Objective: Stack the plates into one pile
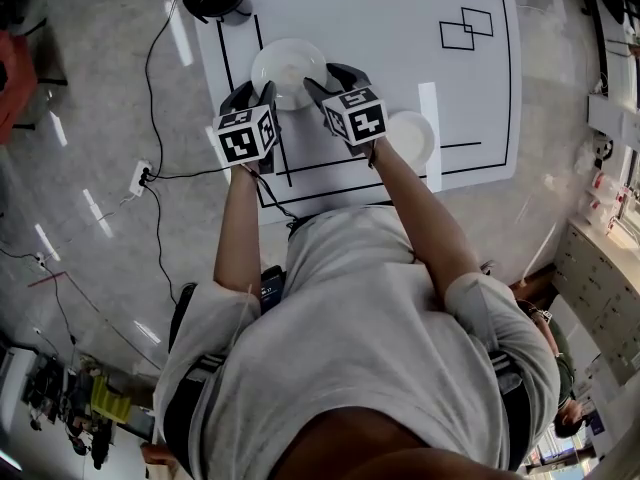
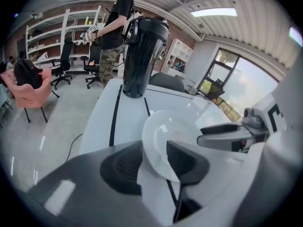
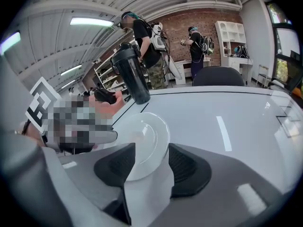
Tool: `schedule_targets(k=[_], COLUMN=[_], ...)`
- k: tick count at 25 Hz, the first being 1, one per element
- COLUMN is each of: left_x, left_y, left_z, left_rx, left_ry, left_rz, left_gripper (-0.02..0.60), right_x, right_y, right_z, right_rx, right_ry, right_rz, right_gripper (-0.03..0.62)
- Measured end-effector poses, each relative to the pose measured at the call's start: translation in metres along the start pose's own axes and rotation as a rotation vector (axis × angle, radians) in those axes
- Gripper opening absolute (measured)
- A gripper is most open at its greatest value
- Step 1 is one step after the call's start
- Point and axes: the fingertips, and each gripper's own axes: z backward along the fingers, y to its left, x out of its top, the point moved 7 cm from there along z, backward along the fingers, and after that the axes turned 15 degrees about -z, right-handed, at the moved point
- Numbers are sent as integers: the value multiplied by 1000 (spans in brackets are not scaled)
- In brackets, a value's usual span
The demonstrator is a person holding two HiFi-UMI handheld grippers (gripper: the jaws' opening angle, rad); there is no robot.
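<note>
Forearms reach out from us over the near edge of the white table, one gripper per hand. L gripper & R gripper sit side by side, both tilted down twd the tabletop, marker cubes on top.

In the left gripper view we see the L jaws wide apart. The near rim of the big white plate lies in the gap, and the pads are not pressing on it. In the right gripper view the R jaws are also wide apart, w/ the same plate's rim in the gap and nothing clamped. L gripper is at the plate's near-left edge, R at its near-right. The plate lies flat on the table, over a black line.

A smaller white plate lies flat just right of R gripper, close to the table's near edge and apart from the big one, so the 2 plates are not stacked.

Two small overlapping squares are drawn at far right. At the far-left corner a tall black bottle w/ lid stands upright, well apart from both plates.

Beyond the table we see office chairs, a pink armchair, shelving and a person w/ a backpack, standing.
</note>
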Motion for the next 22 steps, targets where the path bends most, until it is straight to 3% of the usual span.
schedule_targets(k=[13,22], left_x=[7,4], left_y=[-18,-48], left_z=[30,53], left_rx=[38,51], left_ry=[-63,-91], left_rz=[-14,-47], left_gripper=[160,144], right_x=[3,2], right_y=[9,9], right_z=[31,71], right_rx=[9,40], right_ry=[-78,-191], right_rz=[59,77], right_gripper=[215,212])
